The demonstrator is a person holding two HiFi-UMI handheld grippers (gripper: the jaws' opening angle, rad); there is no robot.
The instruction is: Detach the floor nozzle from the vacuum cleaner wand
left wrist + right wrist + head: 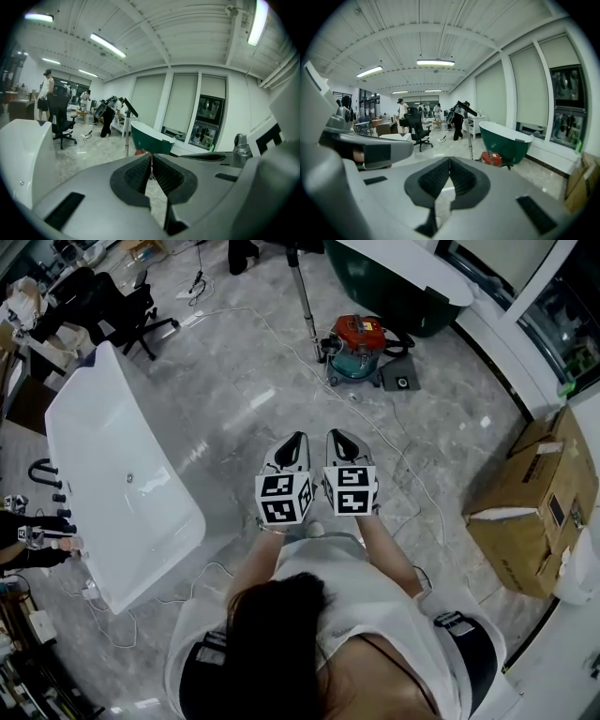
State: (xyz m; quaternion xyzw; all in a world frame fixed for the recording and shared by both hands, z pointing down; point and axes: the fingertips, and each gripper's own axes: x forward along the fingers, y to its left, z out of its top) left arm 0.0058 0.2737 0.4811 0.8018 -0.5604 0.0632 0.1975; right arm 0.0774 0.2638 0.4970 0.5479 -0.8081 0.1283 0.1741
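I hold the left gripper (296,439) and the right gripper (337,437) side by side in front of the body, at the centre of the head view. Both point a little downward over the marble floor (234,399). In the left gripper view the fingers (136,176) are pressed together with nothing between them. In the right gripper view the fingers (433,180) are also closed on nothing. I judge this to be a waiting pose: the tools are close together and empty because the work on the nozzle is not yet begun.

The vacuum cleaner (361,345), a red and teal canister, stands on the floor in the upper centre of the head view, well apart from both grippers. A thin upright pole (307,301) rises just left of it, and a dark flat piece (401,381) lies just right of it. Which of these is the wand or the nozzle I cannot tell, as they are too small. In my judgement I must first come closer, and only then open the fingers.
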